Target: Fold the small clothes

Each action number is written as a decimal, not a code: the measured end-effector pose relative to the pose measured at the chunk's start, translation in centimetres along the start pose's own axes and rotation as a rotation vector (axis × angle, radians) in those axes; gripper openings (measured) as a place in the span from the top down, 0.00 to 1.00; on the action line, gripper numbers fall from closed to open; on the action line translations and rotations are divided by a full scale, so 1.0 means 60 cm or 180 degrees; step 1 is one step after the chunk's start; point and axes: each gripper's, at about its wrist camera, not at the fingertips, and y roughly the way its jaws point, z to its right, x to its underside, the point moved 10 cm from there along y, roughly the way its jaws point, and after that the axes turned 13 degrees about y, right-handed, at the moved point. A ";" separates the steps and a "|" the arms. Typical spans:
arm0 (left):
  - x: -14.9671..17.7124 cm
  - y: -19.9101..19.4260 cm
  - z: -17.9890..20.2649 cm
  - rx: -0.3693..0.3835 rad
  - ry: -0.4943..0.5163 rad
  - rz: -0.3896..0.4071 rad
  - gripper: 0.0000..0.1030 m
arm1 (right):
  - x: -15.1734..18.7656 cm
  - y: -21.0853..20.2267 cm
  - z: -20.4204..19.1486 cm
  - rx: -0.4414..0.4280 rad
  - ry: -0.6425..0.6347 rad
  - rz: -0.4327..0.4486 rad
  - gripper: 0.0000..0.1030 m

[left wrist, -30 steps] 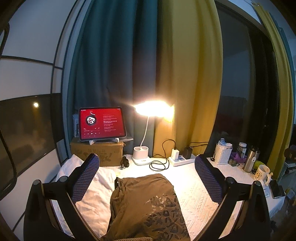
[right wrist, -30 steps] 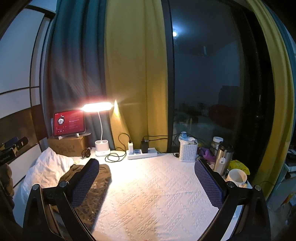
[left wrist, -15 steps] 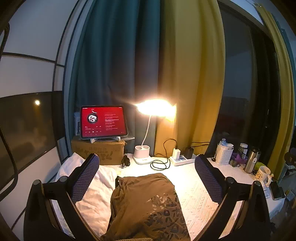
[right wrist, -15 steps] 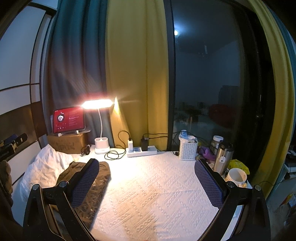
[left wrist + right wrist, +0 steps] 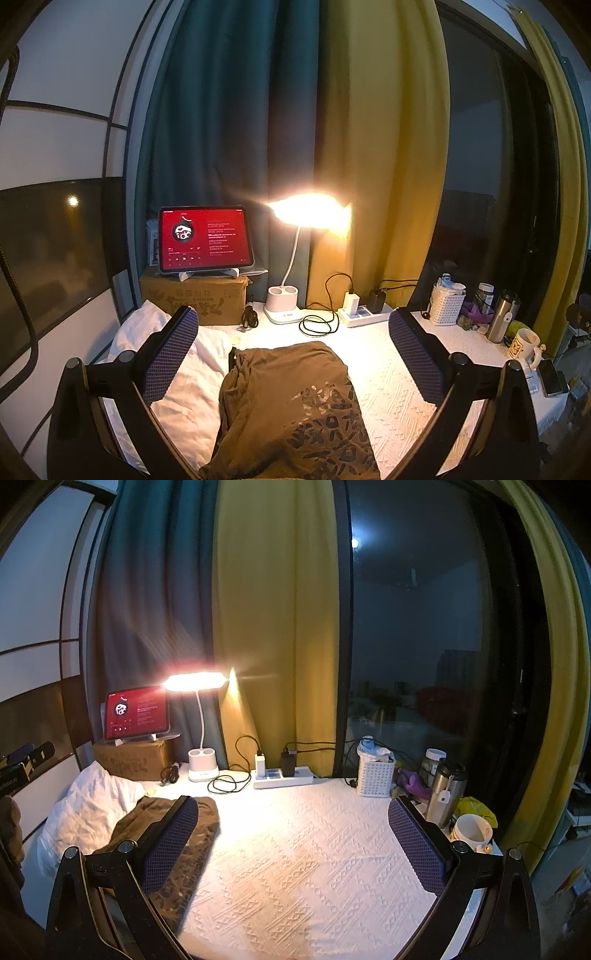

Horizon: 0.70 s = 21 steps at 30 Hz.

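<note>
On the table (image 5: 314, 867), the brown shirt (image 5: 288, 398) lies bunched and unmoved beneath the left gripper (image 5: 291, 354), both it and the right gripper (image 5: 291, 834) gaping empty, so folding hasn't begun.

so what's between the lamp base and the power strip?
A coiled black cable lies on the white cloth between lamp base and power strip; clearest in right wrist view.

Home bedroom at night, white textured bedspread (image 5: 295, 849), pillow (image 5: 85, 812), teal and yellow curtains (image 5: 369, 147), desk lamp (image 5: 291, 258) lit, tablet (image 5: 205, 240) on cardboard box (image 5: 195, 299), mug (image 5: 522, 343)
</note>
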 end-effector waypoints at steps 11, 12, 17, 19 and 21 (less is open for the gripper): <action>0.001 0.000 0.001 -0.0009 0.0004 -0.0012 0.01 | 0.000 0.004 0.007 -0.0002 -0.0025 -0.0014 0.00; 0.002 0.000 0.001 -0.0016 0.0002 -0.0013 0.01 | 0.001 0.004 0.007 0.0000 -0.0027 -0.0014 0.00; 0.003 -0.001 -0.001 -0.0016 0.0002 -0.0009 0.01 | 0.000 0.005 0.006 0.0000 -0.0027 -0.0017 0.00; 0.003 0.000 0.000 -0.0019 0.0005 -0.0012 0.01 | 0.000 0.005 0.006 -0.0001 -0.0023 -0.0018 0.00; 0.003 0.000 0.000 -0.0012 0.0003 -0.0013 0.01 | 0.000 0.005 0.006 -0.0001 -0.0023 -0.0015 0.00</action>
